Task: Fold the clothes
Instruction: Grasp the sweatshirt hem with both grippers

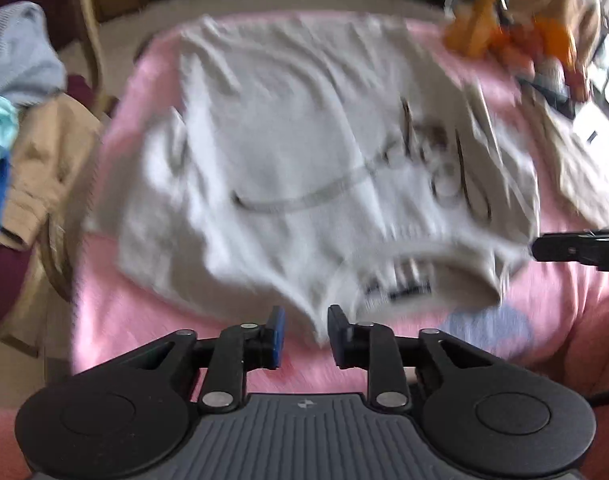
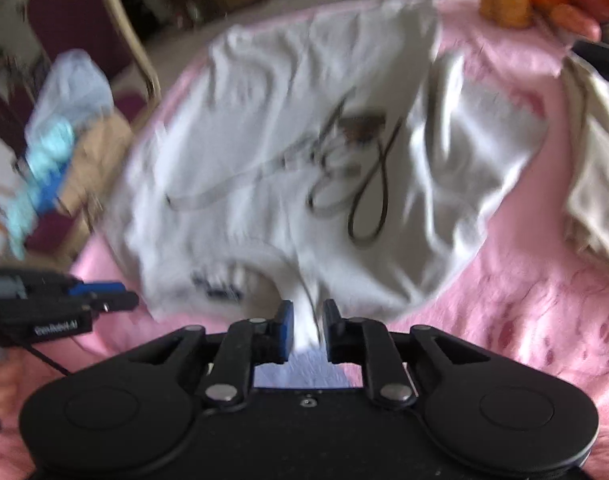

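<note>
A white T-shirt (image 1: 304, 140) (image 2: 284, 140) with dark script print lies spread on a pink blanket (image 1: 144, 320) (image 2: 524, 300), collar and label (image 1: 400, 280) toward me. My left gripper (image 1: 306, 330) sits at the near shoulder edge. A tip of shirt fabric hangs between its pads, against the right one, with a gap to the left one. My right gripper (image 2: 308, 328) has a bunch of shirt fabric beside the collar filling the space between its pads. Each gripper shows at the edge of the other's view: the right gripper (image 1: 576, 250), the left gripper (image 2: 84, 300). Both views are blurred.
A chair at the left holds a pile of clothes (image 1: 24, 140) (image 2: 64, 140) in grey, teal, blue and tan. Orange objects (image 1: 504, 40) stand at the far right corner. A beige cloth (image 2: 596, 180) lies on the blanket to the right of the shirt.
</note>
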